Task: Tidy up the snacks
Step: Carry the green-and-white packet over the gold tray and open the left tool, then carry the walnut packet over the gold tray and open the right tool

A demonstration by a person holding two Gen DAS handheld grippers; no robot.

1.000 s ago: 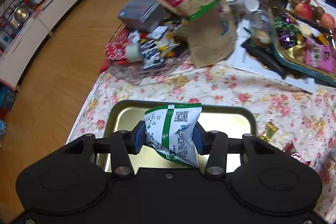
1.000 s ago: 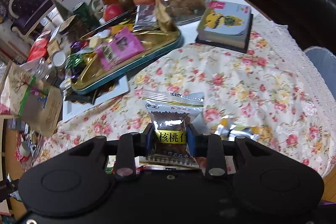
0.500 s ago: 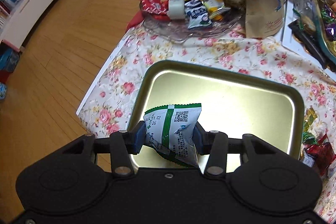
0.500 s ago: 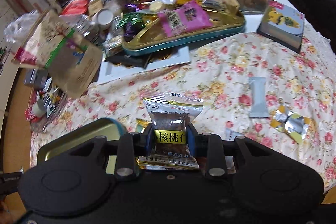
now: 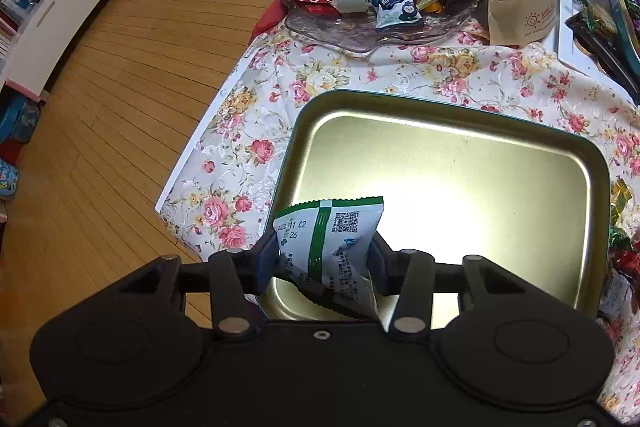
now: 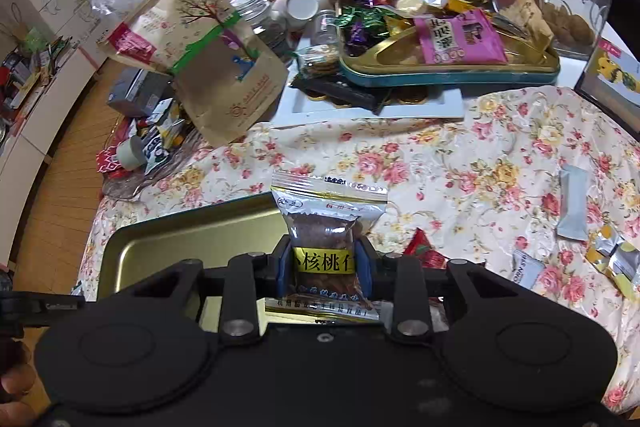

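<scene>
You see both views sharp and evenly lit; glare burns white on the tray [image 5: 420, 211], and fisheye bending curves the floor [image 5: 100, 147].

The green and white packet [image 5: 328, 247] shows "11 C2", "26" and a square code. The brown snack packet [image 6: 326, 247] has a yellow band reading "核桃".

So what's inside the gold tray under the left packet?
The gold tray shows only bare metal. The white-green packet in the left hand-held gripper hides its near corner.
</scene>
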